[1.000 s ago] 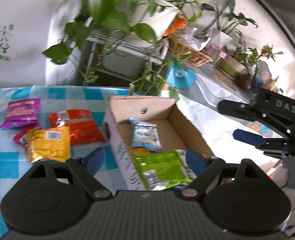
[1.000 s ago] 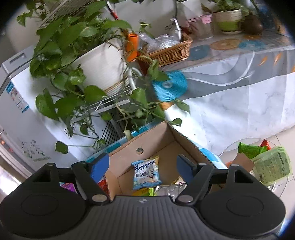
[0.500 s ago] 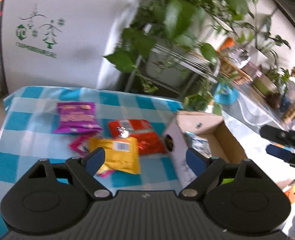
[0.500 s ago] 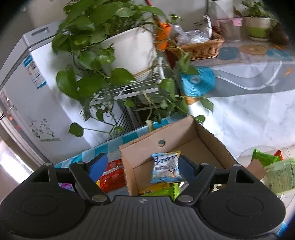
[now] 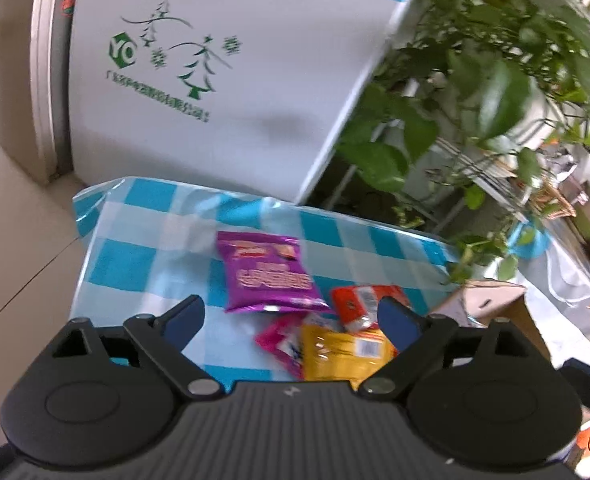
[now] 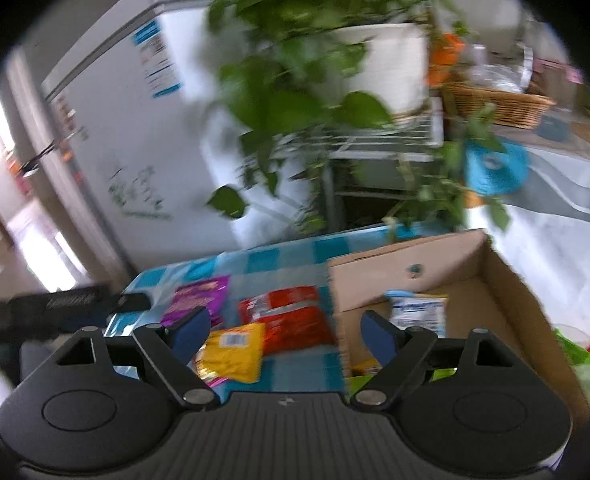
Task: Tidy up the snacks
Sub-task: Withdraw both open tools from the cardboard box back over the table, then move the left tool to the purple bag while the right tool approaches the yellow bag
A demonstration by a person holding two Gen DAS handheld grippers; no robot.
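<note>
While both jaws are opening empty, the left gripper [image 5: 291,320] and right gripper [image 6: 283,330] hover over loose packets [image 5: 269,278] beside the box [image 6: 491,280].

checked table [image 5: 143,268] | purple [image 5: 267,278], red [image 6: 291,318], yellow [image 5: 343,354], perhaps pink [image 5: 279,338] packets — box [image 6: 507,300]

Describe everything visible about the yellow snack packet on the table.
The yellow snack packet is a glossy, crinkled foil-like pouch lying flat on the blue-and-white checked tablecloth. A white label patch with a barcode shows near one end. It overlaps a pink packet and lies against the red packet, left of the cardboard box. Neither gripper touches it.
</note>
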